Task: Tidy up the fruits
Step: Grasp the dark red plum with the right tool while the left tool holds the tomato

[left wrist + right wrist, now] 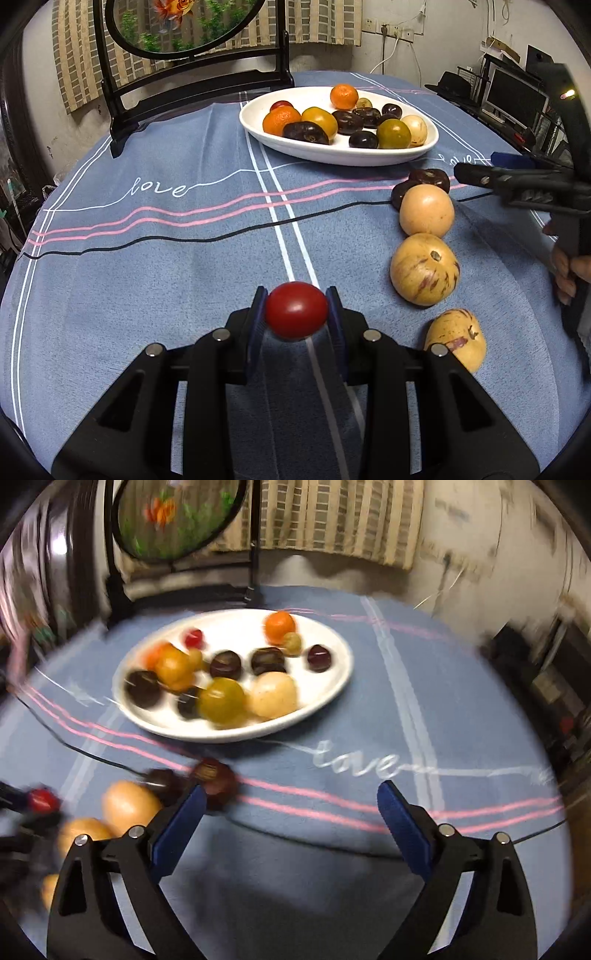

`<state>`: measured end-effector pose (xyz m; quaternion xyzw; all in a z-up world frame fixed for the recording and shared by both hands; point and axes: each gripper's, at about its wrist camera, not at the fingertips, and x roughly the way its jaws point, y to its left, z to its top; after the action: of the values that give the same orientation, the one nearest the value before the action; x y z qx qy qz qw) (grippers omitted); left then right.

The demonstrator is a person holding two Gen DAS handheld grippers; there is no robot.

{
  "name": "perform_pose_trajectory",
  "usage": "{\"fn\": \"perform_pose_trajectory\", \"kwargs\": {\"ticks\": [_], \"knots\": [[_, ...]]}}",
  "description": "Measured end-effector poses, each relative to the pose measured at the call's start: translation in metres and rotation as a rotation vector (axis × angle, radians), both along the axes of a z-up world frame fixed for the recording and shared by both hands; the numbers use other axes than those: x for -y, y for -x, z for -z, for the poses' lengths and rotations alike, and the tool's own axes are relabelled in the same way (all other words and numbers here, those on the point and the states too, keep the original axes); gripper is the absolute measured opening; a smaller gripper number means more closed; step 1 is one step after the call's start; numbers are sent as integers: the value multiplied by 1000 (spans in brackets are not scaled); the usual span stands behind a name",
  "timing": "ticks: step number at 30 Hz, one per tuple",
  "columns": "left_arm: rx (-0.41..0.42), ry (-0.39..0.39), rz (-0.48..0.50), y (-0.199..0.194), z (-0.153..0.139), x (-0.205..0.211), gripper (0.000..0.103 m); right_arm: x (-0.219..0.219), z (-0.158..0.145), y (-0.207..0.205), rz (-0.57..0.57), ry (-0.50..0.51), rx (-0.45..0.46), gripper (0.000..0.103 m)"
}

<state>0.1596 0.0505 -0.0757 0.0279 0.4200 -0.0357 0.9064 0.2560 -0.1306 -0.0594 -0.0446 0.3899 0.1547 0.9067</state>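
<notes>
A: Since the right wrist view is motion-blurred, which fruits sit on the plate is hard to tell there.

B: Left view's sharp: left hand-held gripper pinches a red tomato above the surface; cloth reads "love".

A: Right hand-held gripper is spread, holding nothing.

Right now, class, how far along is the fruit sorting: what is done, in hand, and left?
Done: about a dozen fruits already lie in the white oval plate. In hand: the left gripper is shut on a small red tomato-like fruit, above the cloth. The right gripper is open, empty. Left: three yellow-tan fruits and two dark purple fruits on the blue tablecloth.
</notes>
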Motion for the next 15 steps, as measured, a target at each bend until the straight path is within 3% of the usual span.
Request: {"fn": "perform_pose_trajectory", "kwargs": {"ticks": [1,3,8,15], "knots": [[0,0,0,0,0,0,33,-3,0,0,-26,-28,-16,87],[0,0,0,0,0,0,33,-15,6,-1,-98,-54,-62,69],[-1,-2,1,0,0,0,33,-19,10,-10,-119,-121,-115,48],[-16,2,5,-1,3,0,33,-29,13,-12,-111,-59,-68,44]]}}
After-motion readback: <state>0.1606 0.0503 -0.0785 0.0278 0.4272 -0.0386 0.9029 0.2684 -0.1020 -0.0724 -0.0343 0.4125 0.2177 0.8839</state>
